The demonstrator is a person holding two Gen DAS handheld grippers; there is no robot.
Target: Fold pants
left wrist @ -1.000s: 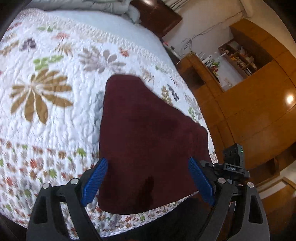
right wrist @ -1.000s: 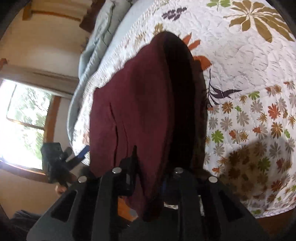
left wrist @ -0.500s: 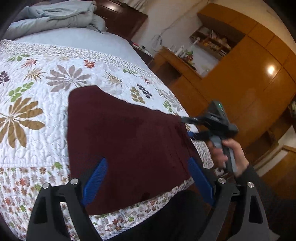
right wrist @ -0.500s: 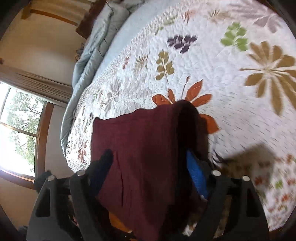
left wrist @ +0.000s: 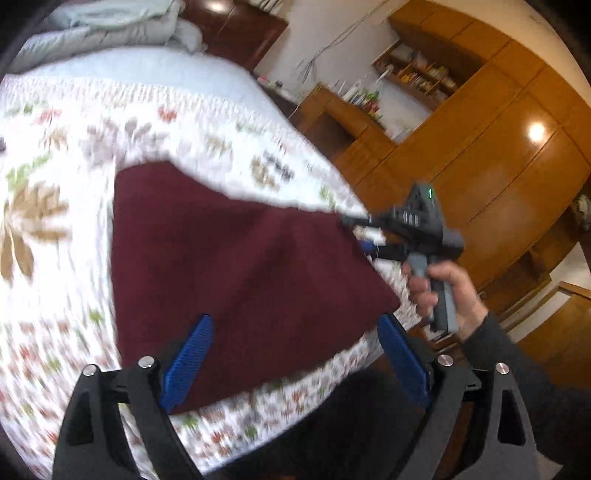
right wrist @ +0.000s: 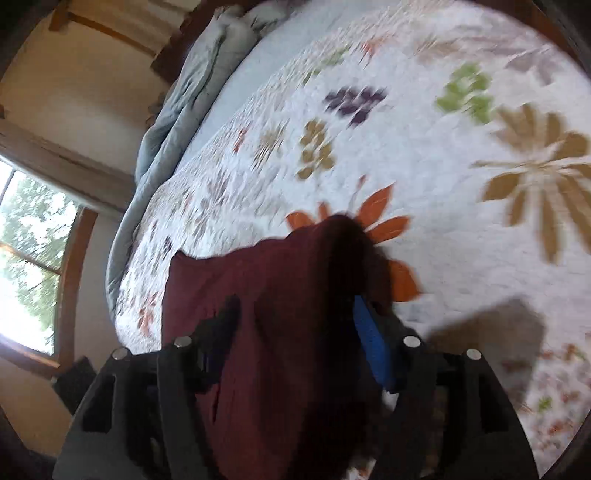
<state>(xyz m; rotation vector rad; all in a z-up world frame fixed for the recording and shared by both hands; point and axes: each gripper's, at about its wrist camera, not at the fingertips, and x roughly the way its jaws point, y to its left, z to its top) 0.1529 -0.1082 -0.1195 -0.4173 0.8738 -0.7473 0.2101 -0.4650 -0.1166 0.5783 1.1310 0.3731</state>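
Observation:
Folded dark maroon pants lie flat on the floral quilt near the bed's front edge. My left gripper hovers open over their near edge, its blue pads spread wide and pressing on nothing. In the left wrist view a hand holds my right gripper at the pants' right edge. In the right wrist view the pants run between the right gripper's jaws, which are opening. The cloth hides its left pad; the blue right pad stands off the cloth.
A rumpled pale blue duvet lies at the head of the bed. Wooden wardrobes and a shelf nook stand to the right. A window is on the other side. The person's dark sleeve crosses the lower right.
The right jaws went from shut on the pants' fold to apart, and the pants settled onto the quilt. The left view rolled and drew back, bringing the right gripper and hand into sight.

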